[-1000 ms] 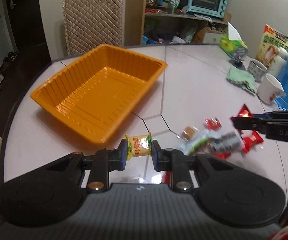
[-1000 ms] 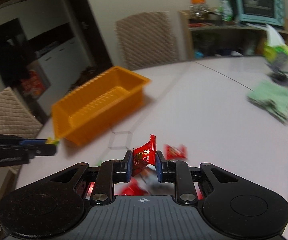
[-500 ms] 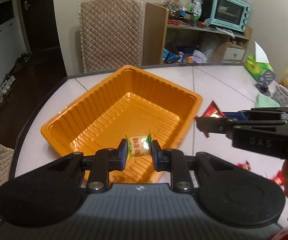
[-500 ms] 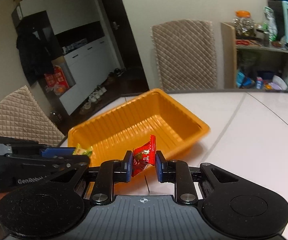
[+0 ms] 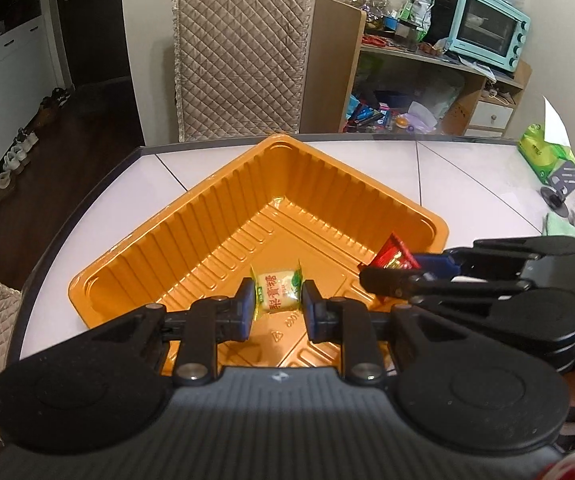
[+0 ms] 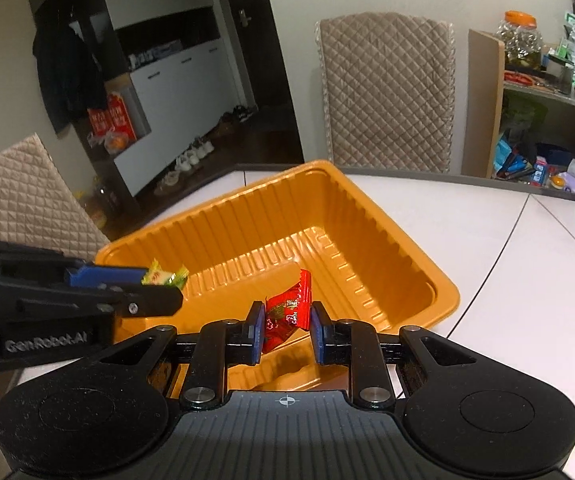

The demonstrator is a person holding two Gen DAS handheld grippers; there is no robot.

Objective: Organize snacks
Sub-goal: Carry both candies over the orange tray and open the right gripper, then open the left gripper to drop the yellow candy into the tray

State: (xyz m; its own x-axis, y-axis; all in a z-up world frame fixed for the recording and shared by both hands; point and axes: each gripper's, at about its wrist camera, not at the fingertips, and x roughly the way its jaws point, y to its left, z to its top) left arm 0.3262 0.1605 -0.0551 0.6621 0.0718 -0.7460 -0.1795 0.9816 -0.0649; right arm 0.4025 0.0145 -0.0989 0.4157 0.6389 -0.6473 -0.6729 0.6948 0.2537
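Orange tray (image 5: pixel 191 216) sits under both my grippers.
My left gripper (image 5: pixel 278 298) pinches a yellow-green candy (image 5: pixel 277 290); my right gripper (image 6: pixel 285 322) pinches a red packet (image 6: pixel 287 312).

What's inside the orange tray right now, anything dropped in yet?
Nothing visibly lies in the orange tray. The left gripper holds the green-and-white candy over it; the right gripper holds the red snack packet. Both grippers cover the tray's near floor.

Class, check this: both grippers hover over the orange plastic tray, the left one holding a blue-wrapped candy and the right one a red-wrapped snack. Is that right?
Not quite. The left gripper holds a yellow-and-green-wrapped candy, as the left wrist view shows. The rest stands: the right gripper grips the red-wrapped snack over the orange plastic tray.
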